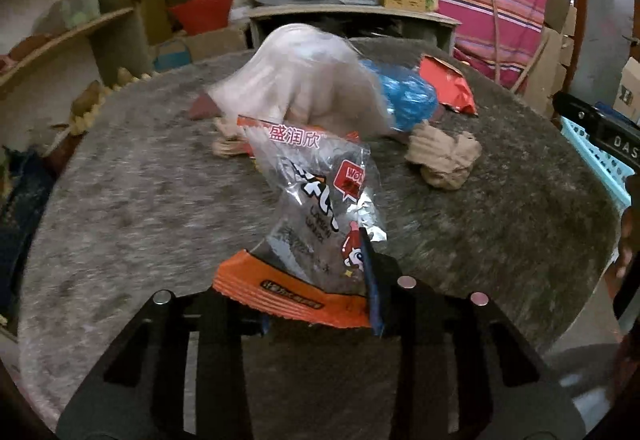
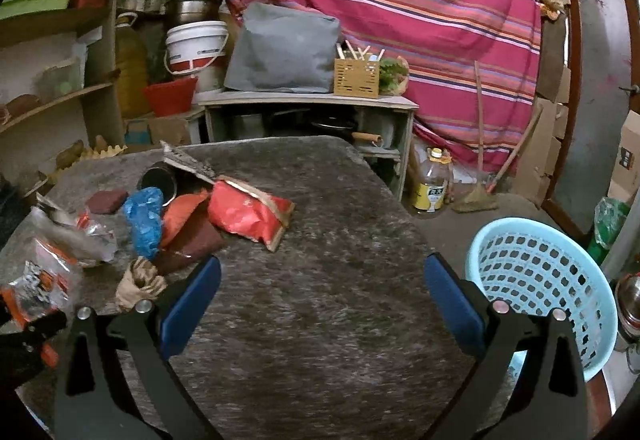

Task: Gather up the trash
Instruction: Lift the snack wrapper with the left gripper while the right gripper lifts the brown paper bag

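My left gripper (image 1: 320, 316) is shut on a clear and orange snack wrapper (image 1: 316, 224) and holds it above the grey stone table (image 1: 140, 191). Behind it lie a clear plastic bag (image 1: 304, 79), a blue plastic bag (image 1: 412, 99), a red packet (image 1: 448, 83) and a crumpled brown paper ball (image 1: 444, 155). My right gripper (image 2: 322, 300) is open and empty over the table's near side (image 2: 320, 240). In its view the trash pile sits at the left: red packet (image 2: 248, 215), blue bag (image 2: 144, 220), paper ball (image 2: 140, 280), held wrapper (image 2: 36, 292). A light blue basket (image 2: 544, 284) stands at the right.
A dark tin can (image 2: 158, 179) and a maroon sponge (image 2: 106, 199) lie in the pile. Behind the table are a low cabinet (image 2: 308, 107) with a grey bag, shelves at the left (image 2: 60, 95), a striped cloth and an oil bottle (image 2: 434, 185) on the floor.
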The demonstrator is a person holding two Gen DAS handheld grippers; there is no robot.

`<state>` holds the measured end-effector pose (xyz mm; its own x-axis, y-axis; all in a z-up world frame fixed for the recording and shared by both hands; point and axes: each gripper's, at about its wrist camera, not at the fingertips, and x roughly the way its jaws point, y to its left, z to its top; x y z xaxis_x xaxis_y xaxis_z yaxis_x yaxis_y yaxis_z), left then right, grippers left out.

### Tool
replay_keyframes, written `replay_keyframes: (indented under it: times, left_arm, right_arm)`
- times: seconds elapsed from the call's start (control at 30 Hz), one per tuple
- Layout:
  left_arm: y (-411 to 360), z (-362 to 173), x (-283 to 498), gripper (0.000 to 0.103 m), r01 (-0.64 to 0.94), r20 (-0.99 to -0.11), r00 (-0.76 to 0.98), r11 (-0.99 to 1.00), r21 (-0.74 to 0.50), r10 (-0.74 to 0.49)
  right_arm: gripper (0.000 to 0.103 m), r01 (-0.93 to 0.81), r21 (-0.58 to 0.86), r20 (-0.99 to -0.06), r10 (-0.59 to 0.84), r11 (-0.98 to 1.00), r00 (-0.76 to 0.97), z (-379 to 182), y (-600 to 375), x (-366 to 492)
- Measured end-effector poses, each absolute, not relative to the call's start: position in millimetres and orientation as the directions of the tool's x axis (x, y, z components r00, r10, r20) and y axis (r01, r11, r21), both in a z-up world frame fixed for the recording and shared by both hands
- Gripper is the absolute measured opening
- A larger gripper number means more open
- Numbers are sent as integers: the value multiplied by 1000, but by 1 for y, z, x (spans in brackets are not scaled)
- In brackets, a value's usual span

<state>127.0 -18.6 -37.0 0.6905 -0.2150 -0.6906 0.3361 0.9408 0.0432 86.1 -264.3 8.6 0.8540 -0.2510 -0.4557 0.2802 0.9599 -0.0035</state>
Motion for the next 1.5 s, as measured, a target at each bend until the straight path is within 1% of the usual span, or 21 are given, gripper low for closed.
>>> replay_keyframes:
  times: [0.07,0.2,0.33,0.43,0.57,0.73,0.93,1.03,1.07,1.1,1.13,1.2,1.23,1.3,1.5]
  left_arm:
    - [-7,-33,123,33,317,-675,711,947,56,-198]
    - [20,-26,121,33,289,-656,728,957,33,-197]
    - [46,-21,124,33,235,-636,755,971,33,-161]
    - [63,-18,131,33,185,-629,766,982,24,-130]
    - [77,-16,141,33,107,-605,795,991,76,-40]
    - [91,-15,148,33,81,-604,796,996,47,-36]
    - [105,-19,152,33,39,-604,797,999,16,-22]
    - [109,-21,154,33,20,-609,793,1000,3,-14]
    - [110,-21,153,33,16,-607,794,1000,-3,-15]
    - [110,-20,153,33,14,-605,796,1000,-6,-14]
    - [110,-20,152,33,13,-603,798,1000,-6,-14]
    - [109,-20,152,33,14,-600,800,1000,-2,-13]
    - [108,-20,152,33,15,-599,801,1000,1,-11]
    - [107,-22,152,33,17,-601,799,1000,6,-10]
    - [105,-22,150,33,15,-596,803,1000,18,-1]
  right_arm:
    - [99,267,-3,-456,-240,964,857,8,-257,86]
    - [99,236,-15,-465,-215,972,859,5,-239,92]
    - [99,203,-24,-476,-190,979,858,1,-221,98]
    - [99,176,-38,-487,-172,984,857,-4,-205,103]
    - [99,140,-46,-510,-144,989,848,-11,-185,113]
    - [99,119,-57,-535,-131,991,835,-19,-165,123]
    - [99,105,-102,-579,-145,989,802,-28,-149,135]
    - [97,99,-103,-587,-141,990,797,-30,-149,138]
    - [92,96,-102,-593,-138,990,793,-30,-150,140]
    - [83,91,-102,-601,-135,991,788,-31,-150,141]
    - [79,84,-100,-615,-128,991,778,-34,-150,143]
    - [66,63,-91,-630,-106,994,770,-36,-149,146]
    - [63,54,-88,-631,-98,995,769,-37,-149,146]
    - [54,35,-81,-632,-78,996,771,-37,-148,145]
    - [52,24,-51,-610,-50,998,791,-30,-155,137]
